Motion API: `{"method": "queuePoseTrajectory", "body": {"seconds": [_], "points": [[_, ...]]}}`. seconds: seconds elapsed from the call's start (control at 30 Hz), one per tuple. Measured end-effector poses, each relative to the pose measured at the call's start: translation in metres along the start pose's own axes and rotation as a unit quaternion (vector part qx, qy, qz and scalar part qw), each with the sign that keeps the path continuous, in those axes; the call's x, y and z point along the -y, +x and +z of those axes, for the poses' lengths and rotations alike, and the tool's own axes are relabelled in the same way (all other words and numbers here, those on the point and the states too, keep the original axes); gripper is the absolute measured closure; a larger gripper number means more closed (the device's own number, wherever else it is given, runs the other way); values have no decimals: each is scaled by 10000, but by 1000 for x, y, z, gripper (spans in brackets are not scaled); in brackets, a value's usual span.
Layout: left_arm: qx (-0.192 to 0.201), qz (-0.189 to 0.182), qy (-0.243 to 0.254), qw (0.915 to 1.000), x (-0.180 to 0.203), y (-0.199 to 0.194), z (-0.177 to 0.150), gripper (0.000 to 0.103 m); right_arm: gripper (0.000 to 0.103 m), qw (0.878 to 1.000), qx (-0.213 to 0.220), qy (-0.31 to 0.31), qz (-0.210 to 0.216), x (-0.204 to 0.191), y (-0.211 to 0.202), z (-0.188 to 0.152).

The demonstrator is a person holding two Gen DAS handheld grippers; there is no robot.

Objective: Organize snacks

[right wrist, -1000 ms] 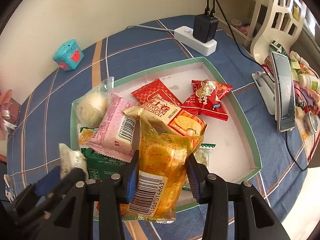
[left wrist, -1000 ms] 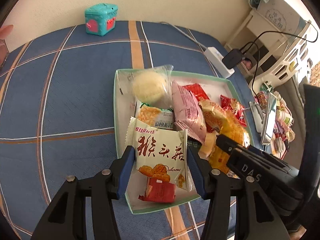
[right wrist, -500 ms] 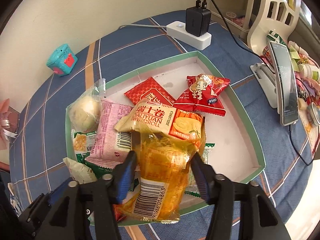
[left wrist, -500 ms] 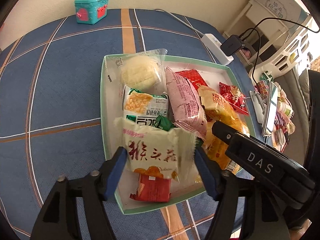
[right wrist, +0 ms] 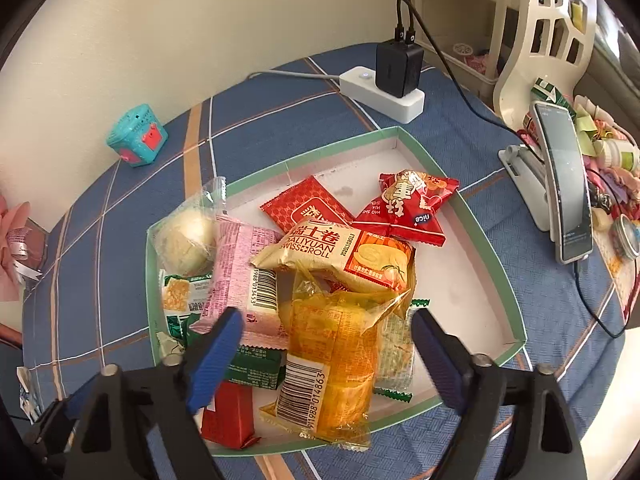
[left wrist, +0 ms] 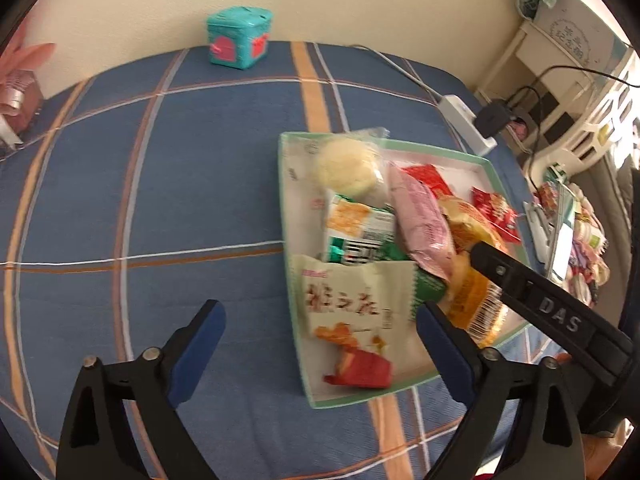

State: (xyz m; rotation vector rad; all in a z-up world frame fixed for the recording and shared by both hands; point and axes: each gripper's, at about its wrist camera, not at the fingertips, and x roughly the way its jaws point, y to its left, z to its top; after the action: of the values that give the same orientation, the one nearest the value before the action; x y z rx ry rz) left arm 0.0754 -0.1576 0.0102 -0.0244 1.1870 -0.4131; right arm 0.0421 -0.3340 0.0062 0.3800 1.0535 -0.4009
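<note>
Both our hand-held grippers, left (left wrist: 316, 340) and right (right wrist: 326, 346), have just been opening and now grip nothing. The glossy orange plastic snack packet (right wrist: 332, 364) overhangs the shallow green-rimmed white tray (right wrist: 472, 216)'s near rim. We judge a careless brush could tip it onto the blue plaid tabletop (left wrist: 168, 184).

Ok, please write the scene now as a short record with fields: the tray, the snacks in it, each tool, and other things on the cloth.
tray: green-rimmed tray on blue plaid cloth
snacks: all in the tray, piled toward one side
left tool: left tool jaws just opened; white packet lies released in the tray
right tool: right tool jaws just opened; orange packet between them, not pressed
top of pile: Swiss roll packet
other: teal toy box, power strip, phone on stand
</note>
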Motion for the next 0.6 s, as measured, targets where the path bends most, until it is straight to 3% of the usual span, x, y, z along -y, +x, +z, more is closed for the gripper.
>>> {"method": "queuePoseTrajectory", "body": {"seconds": [0.1, 0.2, 0.6], "points": [[216, 457, -54, 9987, -15, -9, 0, 5, 0, 10000, 85, -45, 17, -2, -3, -3], [387, 833, -160, 9956, -31, -17, -2, 5, 0, 9997, 194, -133, 15, -5, -7, -8], [736, 1450, -559, 9851, -64, -53, -24, 5, 0, 9960, 391, -805, 64, -39, -28, -41]]}}
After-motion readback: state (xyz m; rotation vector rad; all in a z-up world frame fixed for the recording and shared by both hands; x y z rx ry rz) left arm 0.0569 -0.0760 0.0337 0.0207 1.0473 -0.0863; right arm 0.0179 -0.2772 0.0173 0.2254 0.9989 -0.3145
